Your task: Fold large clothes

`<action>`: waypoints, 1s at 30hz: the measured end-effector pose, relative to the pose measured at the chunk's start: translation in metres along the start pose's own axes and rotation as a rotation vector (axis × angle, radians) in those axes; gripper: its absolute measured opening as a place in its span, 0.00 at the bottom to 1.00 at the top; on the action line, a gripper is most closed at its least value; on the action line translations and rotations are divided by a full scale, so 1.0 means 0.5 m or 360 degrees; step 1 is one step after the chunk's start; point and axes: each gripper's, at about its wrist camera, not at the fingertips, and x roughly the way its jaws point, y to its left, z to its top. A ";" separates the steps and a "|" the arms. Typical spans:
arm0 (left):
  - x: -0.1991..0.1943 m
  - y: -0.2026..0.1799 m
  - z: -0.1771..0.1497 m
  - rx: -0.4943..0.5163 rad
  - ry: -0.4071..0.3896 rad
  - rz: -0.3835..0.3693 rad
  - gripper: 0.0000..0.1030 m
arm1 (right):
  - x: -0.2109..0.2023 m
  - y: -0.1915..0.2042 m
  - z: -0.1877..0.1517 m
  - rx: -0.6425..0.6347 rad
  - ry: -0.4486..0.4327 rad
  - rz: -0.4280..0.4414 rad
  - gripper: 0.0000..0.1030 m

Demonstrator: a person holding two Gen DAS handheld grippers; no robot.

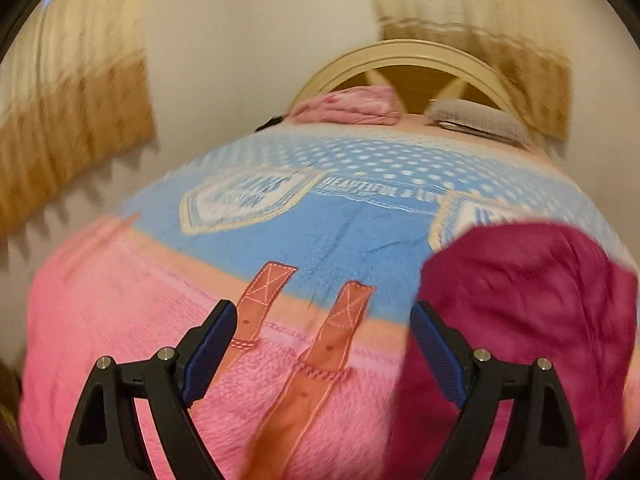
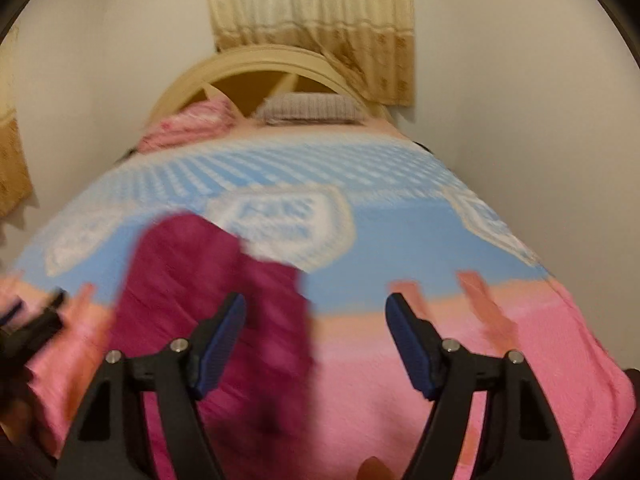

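**Folding seems hardly begun: garment lies loose on the bed, both claws empty**

The room is a bedroom with pale walls and beige curtains (image 2: 312, 8). The bed (image 1: 100, 320) fills most of both views; it is covered with a fleece blanket (image 1: 352, 232) that is blue with white dots and badges in the far part and pink in the near part, with orange strap patterns on it. At the arched headboard (image 2: 256, 64) lie a pink bundle (image 1: 352, 106) and a grey pillow (image 1: 476, 118).

The magenta garment (image 1: 532, 312) lies on the near part of the blanket, between the two grippers: at the right side in the left wrist view, at the left side in the right wrist view. It looks crumpled and bunched, without any clean fold edge, though both pictures are blurred and its outline is not sure.

The left gripper (image 1: 324, 344) stands wide open with nothing between its fingers, just beside the garment. The right gripper (image 2: 316, 340) is also wide open and empty; the cloth is seen behind its left finger.

My judgement: no fold is made yet. To spread the garment flat, to grasp its edges and to do all folds is still left
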 end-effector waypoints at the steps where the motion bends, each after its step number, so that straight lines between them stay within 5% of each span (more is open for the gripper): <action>1: 0.015 -0.005 0.009 -0.0029 0.0017 -0.0005 0.86 | 0.013 0.026 0.013 0.0000 0.0009 0.0027 0.71; 6: 0.067 -0.049 0.026 0.0039 0.0064 0.0006 0.86 | 0.105 0.076 0.028 0.0072 0.0114 0.0049 0.59; 15: 0.092 -0.149 -0.042 0.0318 0.0083 -0.0073 0.86 | 0.183 -0.009 -0.104 0.0173 0.0316 -0.0069 0.57; 30: 0.149 -0.181 -0.079 0.0356 0.0188 -0.0042 0.88 | 0.217 -0.037 -0.156 0.0255 0.0309 -0.0023 0.57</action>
